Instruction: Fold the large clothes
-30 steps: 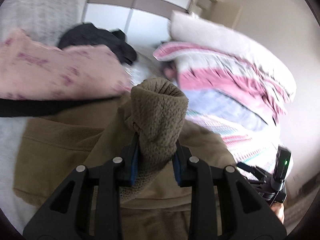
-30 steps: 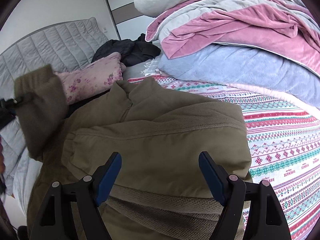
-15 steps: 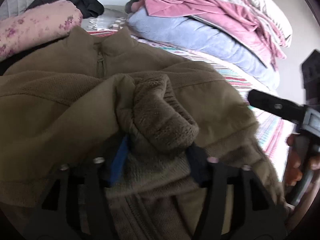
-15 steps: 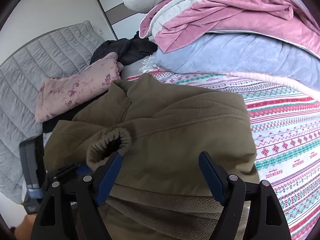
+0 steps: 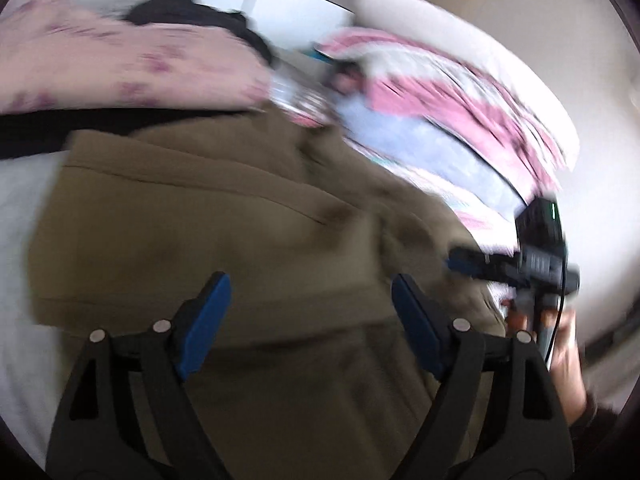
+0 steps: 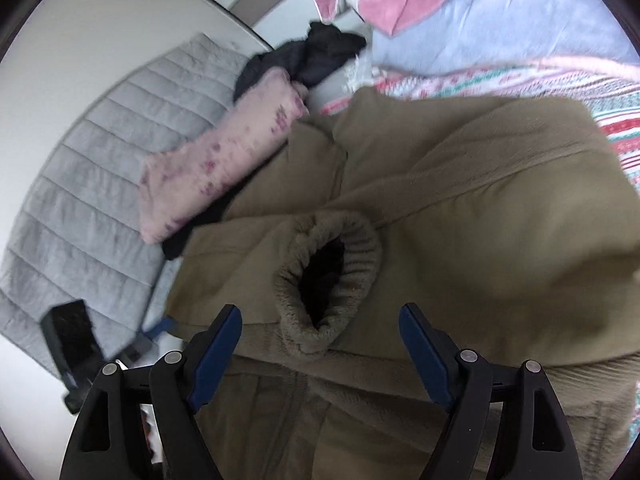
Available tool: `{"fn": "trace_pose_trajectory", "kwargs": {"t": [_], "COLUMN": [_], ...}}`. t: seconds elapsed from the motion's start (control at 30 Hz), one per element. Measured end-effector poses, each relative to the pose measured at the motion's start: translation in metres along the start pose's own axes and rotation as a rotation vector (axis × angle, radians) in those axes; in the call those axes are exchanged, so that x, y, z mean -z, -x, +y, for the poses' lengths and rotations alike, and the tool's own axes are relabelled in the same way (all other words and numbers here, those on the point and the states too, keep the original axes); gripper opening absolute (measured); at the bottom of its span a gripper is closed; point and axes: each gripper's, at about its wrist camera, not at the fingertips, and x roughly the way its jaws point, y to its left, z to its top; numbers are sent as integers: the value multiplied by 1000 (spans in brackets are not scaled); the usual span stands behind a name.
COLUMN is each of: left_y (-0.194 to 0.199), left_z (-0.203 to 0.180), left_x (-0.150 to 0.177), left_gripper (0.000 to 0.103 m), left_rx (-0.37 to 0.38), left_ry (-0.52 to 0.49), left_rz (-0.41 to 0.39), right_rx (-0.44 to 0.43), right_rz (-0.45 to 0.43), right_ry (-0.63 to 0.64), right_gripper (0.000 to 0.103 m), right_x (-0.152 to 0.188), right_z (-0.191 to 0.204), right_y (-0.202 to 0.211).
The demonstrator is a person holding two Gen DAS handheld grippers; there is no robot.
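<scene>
Where the olive fleece jacket (image 6: 460,208) lies spread across the bed, its ribbed sleeve cuff (image 6: 328,276) rests on top of the body of the garment, mouth open toward the right wrist camera and set just ahead of the right gripper (image 6: 320,356). That gripper's blue-padded jaws stand wide apart with nothing between them, hovering above the jacket's lower part. The left gripper (image 5: 308,320) is likewise spread and empty, poised over the jacket (image 5: 224,248); its view is badly blurred, so fine detail of the fabric cannot be made out. At the right edge of that view the right gripper (image 5: 516,268) appears as a dark shape with a hand (image 5: 564,344) behind it. Beyond the jacket's collar lies a pink floral pillow (image 6: 220,160), with a dark garment (image 6: 304,60) heaped just behind it. To the right, a patterned striped bedspread (image 6: 624,128) shows under the jacket, and a pile of pink and pale blue bedding (image 6: 480,12) rises beyond it. A grey quilted headboard (image 6: 100,152) lines the left side.
</scene>
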Motion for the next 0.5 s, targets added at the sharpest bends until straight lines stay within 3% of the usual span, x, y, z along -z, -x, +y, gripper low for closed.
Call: {"fn": "trace_pose_trajectory", "kwargs": {"t": [0.07,0.13,0.17,0.2,0.27,0.37,0.5], "left_y": [10,18,22,24,31,35,26], "left_z": [23,46,60,67,87,97,91], "left_x": [-8,-12,-14,-15,-16,-16,-12], "left_gripper": [83,83,83,82,77,64,60], "left_rx": [-45,-100,-136,-149,-158,-128,-90], "left_ry": [38,62,83,95,145,174,151], "left_rz": [-48,-91,-107,-116,-144,-169,-147], "right_rx": [2,40,49,39,14,-45,-2], "right_rz": [37,11,4,8,-30,-149,-246], "right_ry": [-12,12,18,11,6,55,141], "right_gripper": [82,75,49,32,26,24,24], "right_x": [0,-1,-4,-8,-17,-33,-40], "right_z": [3,11,15,16,21,37,45], "right_y": [-23,-38,-42,-44,-34,5,49]}}
